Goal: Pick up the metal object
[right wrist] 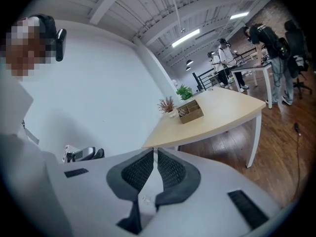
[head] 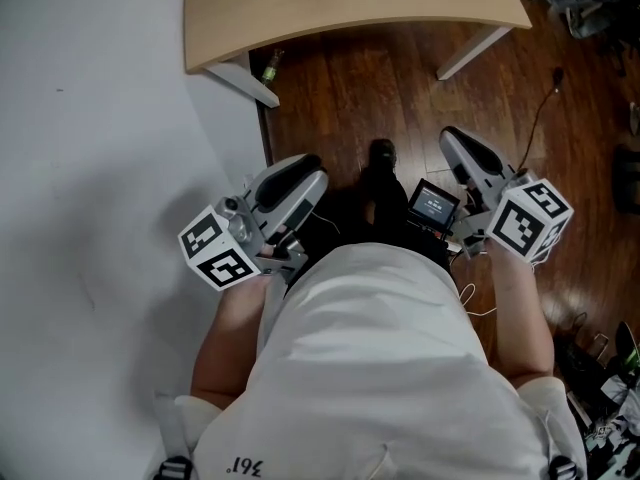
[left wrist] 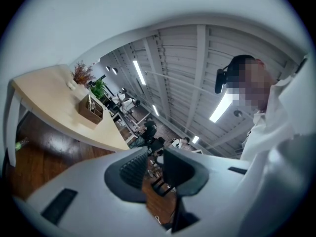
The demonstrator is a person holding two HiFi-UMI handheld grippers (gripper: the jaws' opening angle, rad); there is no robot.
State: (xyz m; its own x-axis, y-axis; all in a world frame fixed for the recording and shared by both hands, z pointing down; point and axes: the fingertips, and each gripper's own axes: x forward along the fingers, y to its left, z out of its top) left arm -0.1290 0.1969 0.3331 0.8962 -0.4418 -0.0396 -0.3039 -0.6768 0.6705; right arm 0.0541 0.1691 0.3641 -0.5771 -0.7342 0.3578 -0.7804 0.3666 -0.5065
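No metal object can be told apart in any view. In the head view I hold both grippers low by my waist, over the wooden floor. My left gripper (head: 305, 173) points toward the table (head: 350, 8); its pads (left wrist: 132, 169) stand a narrow gap apart with nothing between them. My right gripper (head: 462, 146) has its pads (right wrist: 170, 169) almost touching, and it holds nothing. A small wooden box (right wrist: 190, 111) stands on the table top, well away from both grippers; its contents are too small to read.
A white wall (head: 100, 118) runs along the left. A dried plant (right wrist: 167, 105) stands beside the box. A small screen device (head: 432, 205) hangs at my waist. A cable (head: 540, 108) lies on the floor at right. People and desks are far off.
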